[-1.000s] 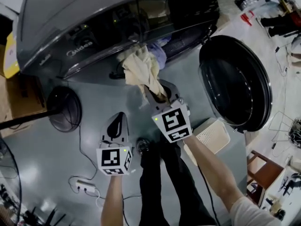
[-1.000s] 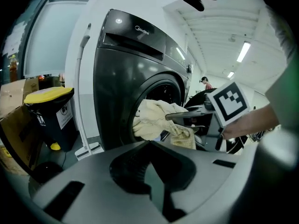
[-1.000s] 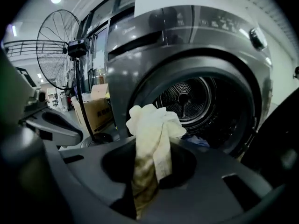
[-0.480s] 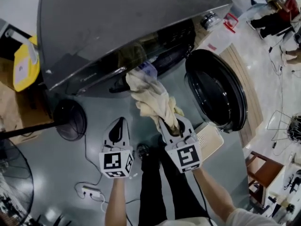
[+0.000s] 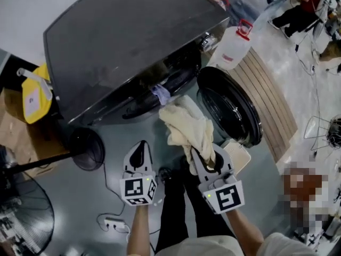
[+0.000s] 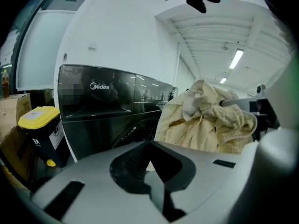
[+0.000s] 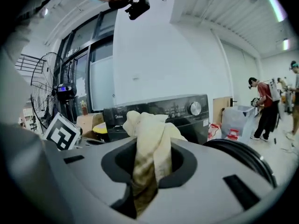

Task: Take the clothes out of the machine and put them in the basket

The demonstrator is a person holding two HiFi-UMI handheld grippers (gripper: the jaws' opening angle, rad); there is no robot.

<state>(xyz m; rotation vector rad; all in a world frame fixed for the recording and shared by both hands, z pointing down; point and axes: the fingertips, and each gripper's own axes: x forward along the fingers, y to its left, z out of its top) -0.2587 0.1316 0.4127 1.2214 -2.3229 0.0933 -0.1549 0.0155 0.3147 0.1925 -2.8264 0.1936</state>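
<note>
The right gripper point(image 7: 145, 171) has its jaws pinched on a cream-yellow cloth point(image 7: 150, 134). One end of the cloth is bunched between the pads and the rest piles up above and in front of the jaws. In the head view this cloth point(image 5: 186, 127) hangs clear of the washing machine point(image 5: 122, 41), in front of its open door point(image 5: 229, 108), and a white basket point(image 5: 240, 154) shows just beside the right gripper point(image 5: 205, 159). A pale blue garment point(image 5: 160, 94) hangs at the machine's opening. The left gripper point(image 6: 152, 157) has its jaws pressed together with nothing between them, and it touches neither the cloth nor the machine.
</note>
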